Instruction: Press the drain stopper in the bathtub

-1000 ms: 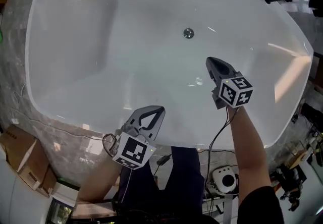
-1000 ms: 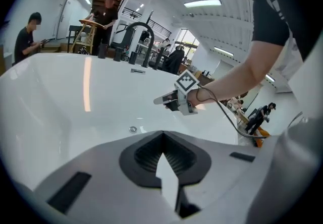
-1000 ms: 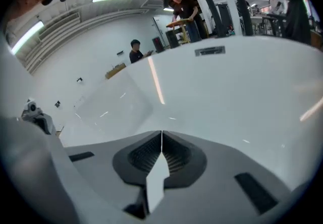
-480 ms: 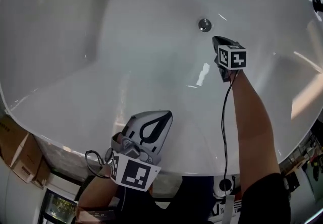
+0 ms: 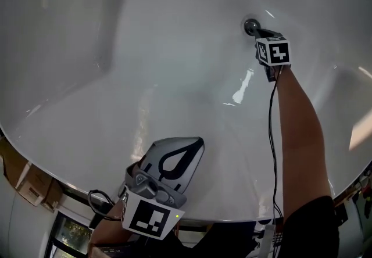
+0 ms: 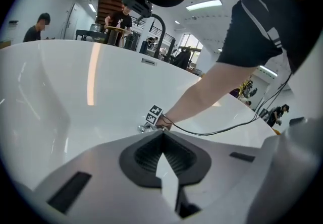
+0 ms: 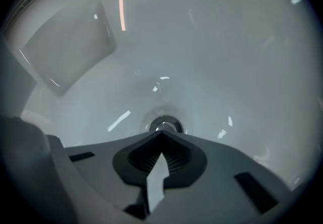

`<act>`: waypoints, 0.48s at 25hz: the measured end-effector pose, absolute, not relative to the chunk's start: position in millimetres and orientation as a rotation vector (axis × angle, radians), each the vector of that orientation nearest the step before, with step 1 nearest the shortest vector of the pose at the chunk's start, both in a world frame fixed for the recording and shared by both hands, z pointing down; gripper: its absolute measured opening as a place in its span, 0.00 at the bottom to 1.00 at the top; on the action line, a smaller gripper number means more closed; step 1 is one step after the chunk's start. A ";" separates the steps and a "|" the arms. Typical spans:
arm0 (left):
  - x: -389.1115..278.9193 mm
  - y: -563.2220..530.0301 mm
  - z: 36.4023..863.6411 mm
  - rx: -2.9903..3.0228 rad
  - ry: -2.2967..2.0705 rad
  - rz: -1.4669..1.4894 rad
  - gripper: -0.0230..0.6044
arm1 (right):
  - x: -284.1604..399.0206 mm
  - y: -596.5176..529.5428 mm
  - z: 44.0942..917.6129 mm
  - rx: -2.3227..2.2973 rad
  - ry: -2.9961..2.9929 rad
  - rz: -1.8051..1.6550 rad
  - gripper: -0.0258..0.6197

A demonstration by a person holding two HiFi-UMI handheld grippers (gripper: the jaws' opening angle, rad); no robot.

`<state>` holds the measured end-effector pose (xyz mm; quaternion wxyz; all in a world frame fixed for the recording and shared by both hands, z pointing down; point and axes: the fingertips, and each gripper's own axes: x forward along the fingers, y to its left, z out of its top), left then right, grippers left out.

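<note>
Drain stopper [image 7: 162, 126] sits directly ahead of the right gripper [image 7: 161, 134], whose jaws are closed on nothing; whether the tip touches it yet, I cannot tell. Around it spreads the glossy bathtub [image 7: 227, 56] floor. My worry: an off-centre or slanted push could skid the narrow tip off the rounded chrome cap. The left gripper [image 5: 195, 145], likewise closed and empty, hangs well behind.

Left tongs [image 6: 162, 135], right tongs [image 7: 161, 134]: jaws together.
</note>
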<state>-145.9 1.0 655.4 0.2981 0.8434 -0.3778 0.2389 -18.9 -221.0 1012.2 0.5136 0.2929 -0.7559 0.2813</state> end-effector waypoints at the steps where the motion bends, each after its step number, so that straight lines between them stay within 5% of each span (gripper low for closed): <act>1: -144.0 -0.8 654.6 2.249 -1.014 0.616 0.05 | -19.5 -222.4 1016.1 0.696 -1.813 0.668 0.07; 12: -137.7 0.7 661.0 2.253 -0.962 0.652 0.05 | -19.0 -221.4 1043.9 0.667 -1.760 0.661 0.06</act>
